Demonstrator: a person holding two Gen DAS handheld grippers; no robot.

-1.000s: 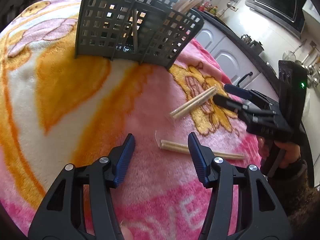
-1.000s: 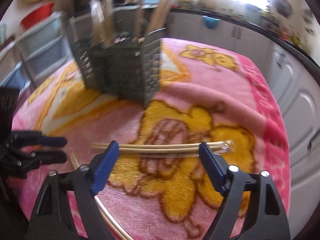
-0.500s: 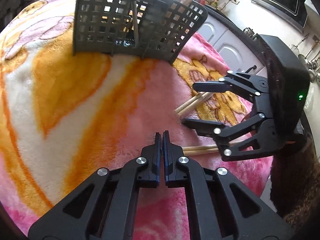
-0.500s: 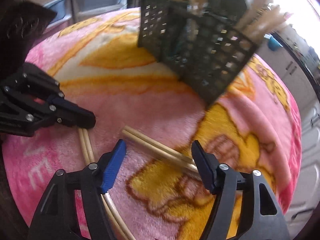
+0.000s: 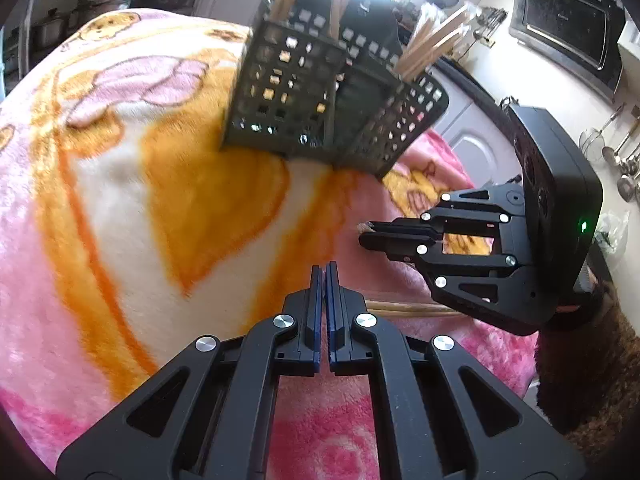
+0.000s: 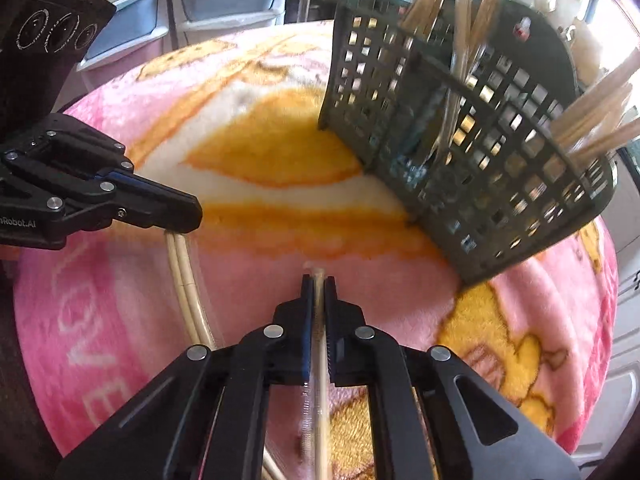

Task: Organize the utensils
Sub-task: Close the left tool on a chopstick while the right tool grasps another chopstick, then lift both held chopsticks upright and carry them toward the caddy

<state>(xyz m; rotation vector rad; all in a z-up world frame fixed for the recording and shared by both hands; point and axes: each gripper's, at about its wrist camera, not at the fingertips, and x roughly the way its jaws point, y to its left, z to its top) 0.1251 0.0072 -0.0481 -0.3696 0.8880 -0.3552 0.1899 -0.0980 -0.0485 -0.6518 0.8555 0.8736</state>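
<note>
A dark green slotted utensil basket stands on the pink and orange blanket and holds several wrapped chopstick pairs; it also shows in the right wrist view. My right gripper is shut on a wrapped chopstick pair that runs back between its fingers; in the left wrist view the right gripper has the pair's tip at its fingertips. My left gripper is shut and empty. A second wrapped pair lies on the blanket below the left gripper, and shows in the left wrist view.
The blanket covers a round table. White cabinets and a microwave stand beyond the far edge. Plastic drawers stand behind the table in the right wrist view.
My left gripper shut empty. My right gripper closed on the chopstick pair by the bear print and lifted it, swinging toward the basket.
</note>
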